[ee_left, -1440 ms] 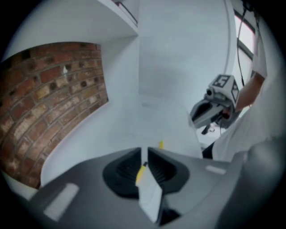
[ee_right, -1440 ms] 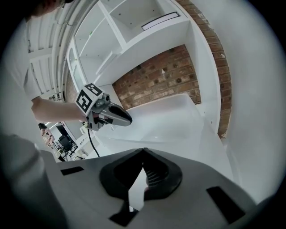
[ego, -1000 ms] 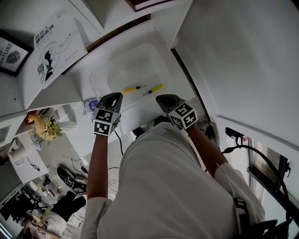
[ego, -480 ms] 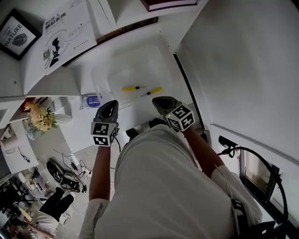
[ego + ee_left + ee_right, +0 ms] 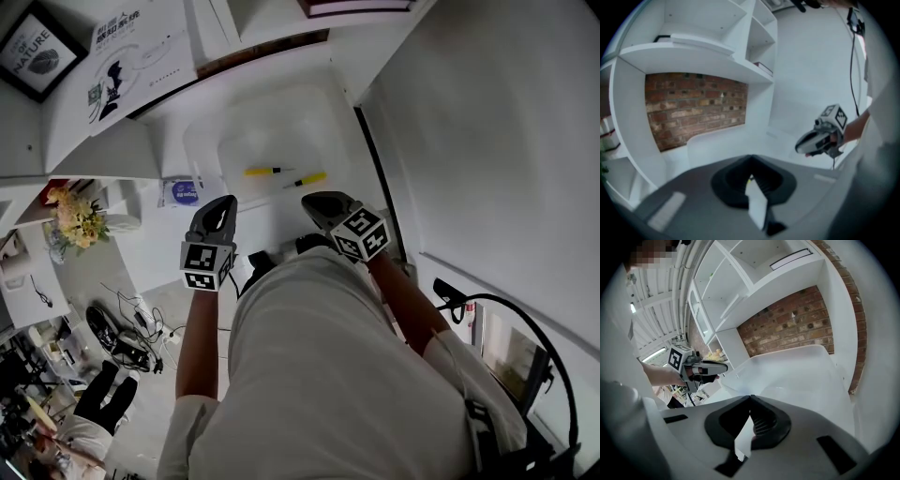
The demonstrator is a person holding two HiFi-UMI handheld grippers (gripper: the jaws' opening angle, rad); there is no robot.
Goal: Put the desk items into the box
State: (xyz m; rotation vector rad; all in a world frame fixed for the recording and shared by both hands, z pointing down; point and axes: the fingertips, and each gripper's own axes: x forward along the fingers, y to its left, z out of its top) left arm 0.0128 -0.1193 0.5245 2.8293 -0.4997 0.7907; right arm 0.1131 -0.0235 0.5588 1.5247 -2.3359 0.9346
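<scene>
As far as I can tell, left claw [image 5: 225, 201]: jaws pressed together, nothing in them, hanging close to the packet.
Right claw [image 5: 311, 200]: looks closed too and empty, sitting at the near edge of the box.
Desk [image 5: 267, 221]: white, bare in the strip between the two claws.
Packet [image 5: 183, 193]: small, flat, blue label, lying on the desk just left of the box and outside it. My guess is that's the next pickup.
Box [image 5: 202, 141]: pale see-through tub, open top, pushed back toward the shelving.
Pens [image 5: 265, 172]: two yellow ones that look like they're already lying on the box floor, near each other but not touching.
How I'd do it: spread the left claw wide before going down, come over the packet's narrow side, and squeeze gently since it looks soft.
Drop-off: lift it clear of the rim, then let go low inside, on the bare patch away from the pens.
Watch out: a flat packet can slide away on a slick desk if one jaw lands first, so set both down together.
Right claw's job: hang back so the left has a clear path over the rim.
</scene>
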